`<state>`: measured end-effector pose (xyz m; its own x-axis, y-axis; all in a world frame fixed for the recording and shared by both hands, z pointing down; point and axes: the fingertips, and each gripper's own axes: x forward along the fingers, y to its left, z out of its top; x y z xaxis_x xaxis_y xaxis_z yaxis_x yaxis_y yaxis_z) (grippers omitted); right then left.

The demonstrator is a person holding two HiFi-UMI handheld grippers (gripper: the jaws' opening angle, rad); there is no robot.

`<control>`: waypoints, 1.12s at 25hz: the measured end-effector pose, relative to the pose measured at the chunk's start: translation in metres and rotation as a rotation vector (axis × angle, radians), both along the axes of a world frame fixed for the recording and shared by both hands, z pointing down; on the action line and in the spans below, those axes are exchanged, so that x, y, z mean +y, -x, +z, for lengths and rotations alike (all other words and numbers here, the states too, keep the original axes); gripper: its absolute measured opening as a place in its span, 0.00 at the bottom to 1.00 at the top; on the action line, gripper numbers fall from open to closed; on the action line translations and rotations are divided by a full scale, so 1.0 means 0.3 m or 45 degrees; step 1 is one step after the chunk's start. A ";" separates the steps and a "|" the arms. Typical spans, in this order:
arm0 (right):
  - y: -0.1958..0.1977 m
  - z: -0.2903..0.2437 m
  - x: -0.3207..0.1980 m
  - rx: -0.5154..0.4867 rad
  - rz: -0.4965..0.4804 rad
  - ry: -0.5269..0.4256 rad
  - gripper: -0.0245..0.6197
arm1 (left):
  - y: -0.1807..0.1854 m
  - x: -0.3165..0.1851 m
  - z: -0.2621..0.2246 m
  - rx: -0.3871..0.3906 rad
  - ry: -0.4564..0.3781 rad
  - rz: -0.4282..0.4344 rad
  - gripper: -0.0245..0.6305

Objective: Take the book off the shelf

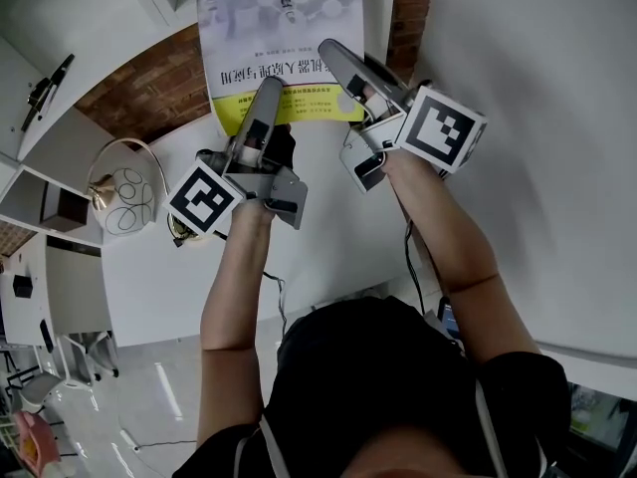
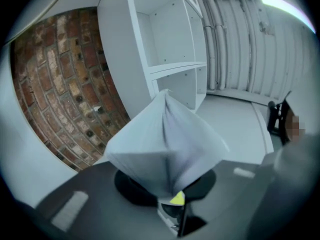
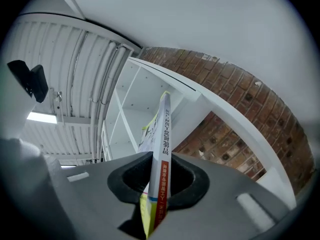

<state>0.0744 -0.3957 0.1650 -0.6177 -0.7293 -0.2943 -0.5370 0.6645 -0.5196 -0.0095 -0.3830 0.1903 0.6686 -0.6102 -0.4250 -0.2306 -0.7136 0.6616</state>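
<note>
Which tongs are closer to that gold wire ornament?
Left. The left tongs hold the book on the side toward the ornament; the right tongs hold its far side.

The head view is taken from above, steeply down, with the left gripper (image 1: 267,93) and right gripper (image 1: 336,58) caught close beneath. Each gripper view is aimed along its own jaws, tight against the book (image 3: 160,149) between them. Beyond the jaws, brick wall (image 2: 55,84) and white shelf (image 2: 170,49) are shared by both gripper views
</note>
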 end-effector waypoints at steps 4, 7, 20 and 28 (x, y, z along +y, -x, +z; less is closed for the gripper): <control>0.007 -0.024 0.013 0.023 -0.019 -0.055 0.15 | -0.002 0.010 -0.011 -0.035 -0.033 -0.012 0.14; 0.015 -0.032 0.017 0.037 -0.024 -0.060 0.15 | 0.000 0.011 -0.008 -0.027 -0.014 -0.017 0.14; 0.013 -0.032 0.019 0.051 -0.009 -0.099 0.15 | -0.001 0.010 -0.005 -0.063 -0.066 -0.057 0.14; 0.002 -0.009 0.005 -0.014 -0.019 -0.068 0.15 | 0.013 -0.006 0.011 -0.208 -0.047 -0.124 0.14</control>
<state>0.0737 -0.3941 0.1622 -0.6245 -0.7032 -0.3398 -0.5213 0.6993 -0.4890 -0.0136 -0.3849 0.1936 0.6692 -0.6614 -0.3387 -0.4021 -0.7056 0.5834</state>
